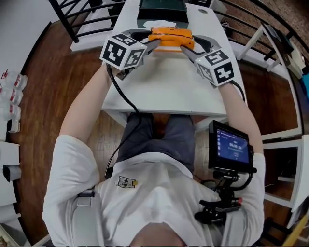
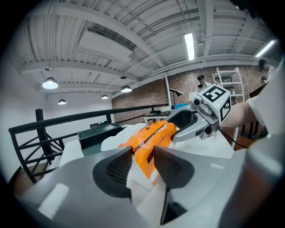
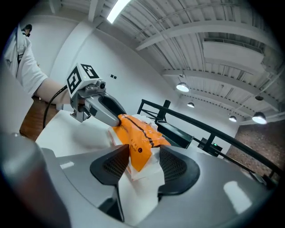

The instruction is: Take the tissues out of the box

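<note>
At the white table's (image 1: pixel 164 91) far end, just in front of the dark box (image 1: pixel 161 8), your orange tissue pack (image 1: pixel 171 37) runs crosswise, your left gripper (image 2: pixel 143 161) pinching its left end, your right gripper (image 3: pixel 141 164) its right.

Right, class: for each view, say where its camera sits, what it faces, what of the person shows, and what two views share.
Head view: on the head, steeply down at the white table; torso, arms, left gripper, right gripper.
Left gripper view: on that gripper, along its fingers at the orange tissue pack; a forearm.
Right gripper view: the same from the opposite end; an arm.
Shared: the pack.
</note>
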`<state>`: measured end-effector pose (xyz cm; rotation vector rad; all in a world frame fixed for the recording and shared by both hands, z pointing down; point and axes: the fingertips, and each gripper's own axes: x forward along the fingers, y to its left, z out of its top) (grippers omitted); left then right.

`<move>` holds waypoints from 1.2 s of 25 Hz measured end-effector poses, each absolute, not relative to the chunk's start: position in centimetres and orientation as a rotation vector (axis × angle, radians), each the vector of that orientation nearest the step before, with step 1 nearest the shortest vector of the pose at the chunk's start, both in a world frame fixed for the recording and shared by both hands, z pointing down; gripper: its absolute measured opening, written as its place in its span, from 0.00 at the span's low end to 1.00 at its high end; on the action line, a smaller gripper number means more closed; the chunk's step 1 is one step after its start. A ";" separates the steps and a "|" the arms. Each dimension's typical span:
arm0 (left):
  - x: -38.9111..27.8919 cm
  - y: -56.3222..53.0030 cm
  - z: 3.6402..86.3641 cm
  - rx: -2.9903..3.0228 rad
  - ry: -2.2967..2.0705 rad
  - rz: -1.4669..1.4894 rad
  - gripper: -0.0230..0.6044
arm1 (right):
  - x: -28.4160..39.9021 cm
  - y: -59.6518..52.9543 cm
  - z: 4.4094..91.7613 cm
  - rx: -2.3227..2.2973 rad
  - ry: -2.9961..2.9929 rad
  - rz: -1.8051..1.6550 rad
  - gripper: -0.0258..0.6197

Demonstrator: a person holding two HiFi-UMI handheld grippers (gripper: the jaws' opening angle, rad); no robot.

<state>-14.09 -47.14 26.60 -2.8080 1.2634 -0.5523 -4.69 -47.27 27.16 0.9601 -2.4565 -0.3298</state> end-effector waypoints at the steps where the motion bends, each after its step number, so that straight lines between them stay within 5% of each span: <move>1: -14.1 -47.2 28.0 -2.826 1.269 -0.570 0.28 | -4.8 -47.3 28.5 0.947 -2.439 -0.309 0.37; 14: -14.2 -46.9 30.6 -2.828 1.289 -0.514 0.29 | -4.4 -47.5 32.0 0.932 -2.391 -0.272 0.40; 18: -16.1 -45.2 28.3 -2.884 1.300 -0.283 0.29 | -3.8 -45.6 31.1 0.924 -2.478 -0.196 0.40; 22: -17.3 -39.3 25.4 -3.121 1.214 0.223 0.28 | -3.0 -40.7 30.2 0.812 -2.674 0.080 0.24; 24: -16.7 -37.0 25.7 -3.263 1.150 0.360 0.15 | -2.9 -38.5 30.5 0.746 -2.735 0.239 0.21; 26: -15.9 -35.7 26.2 -3.345 1.065 0.404 0.04 | -3.4 -37.1 31.3 0.711 -2.757 0.340 0.14; 30: -13.0 -34.0 26.6 -3.401 0.837 0.288 0.04 | -3.8 -36.5 32.2 0.741 -2.732 0.307 0.04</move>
